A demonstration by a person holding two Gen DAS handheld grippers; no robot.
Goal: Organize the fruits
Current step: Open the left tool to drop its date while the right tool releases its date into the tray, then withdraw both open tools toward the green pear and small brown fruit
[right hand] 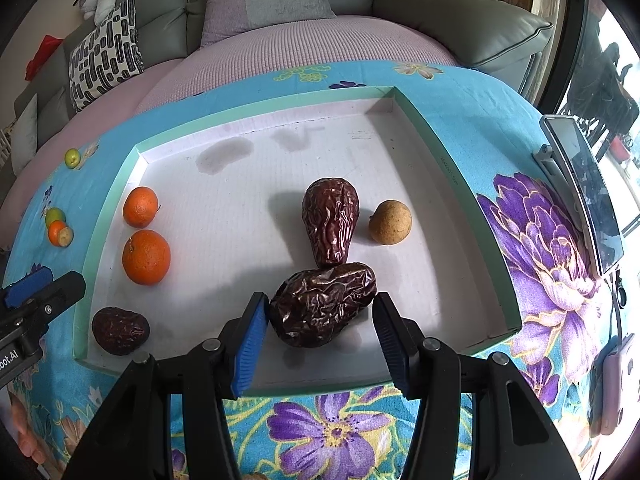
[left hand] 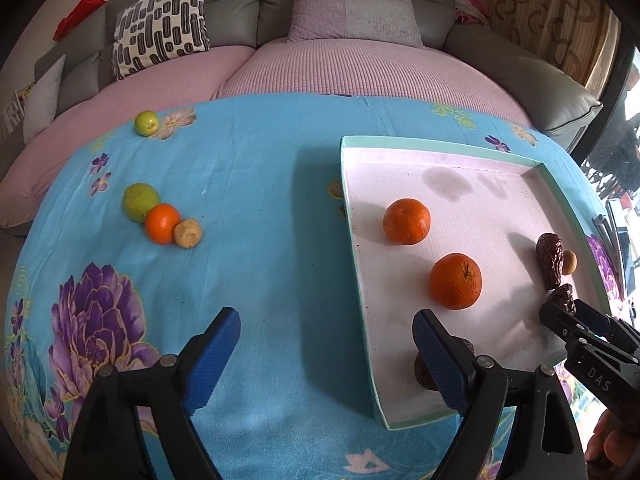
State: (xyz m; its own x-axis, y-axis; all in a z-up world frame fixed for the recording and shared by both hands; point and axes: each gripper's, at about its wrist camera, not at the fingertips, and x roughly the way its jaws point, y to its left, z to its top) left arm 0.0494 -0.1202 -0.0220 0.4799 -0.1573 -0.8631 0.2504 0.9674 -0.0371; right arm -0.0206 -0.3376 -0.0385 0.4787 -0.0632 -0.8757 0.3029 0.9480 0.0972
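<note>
Sorting by kind seems to be the plan: smooth round oranges [right hand: 146, 257] are sitting along the tray's [right hand: 452, 148] left edge, wrinkly glossy dates [right hand: 324, 309] nearer the front. The right claw [right hand: 318, 340] is straddling one date, pads not pressing, while the left claw [left hand: 326, 354] is gaping wide and empty over the tray's front-left corner, beside another date [right hand: 120, 330].

Fruit count, tray plus cloth

3 oranges [left hand: 407, 221], 3 dried dates [right hand: 330, 221], 2 green fruits [left hand: 139, 201], 2 small tan round fruits [right hand: 390, 222], 1 tray [right hand: 440, 136].
</note>
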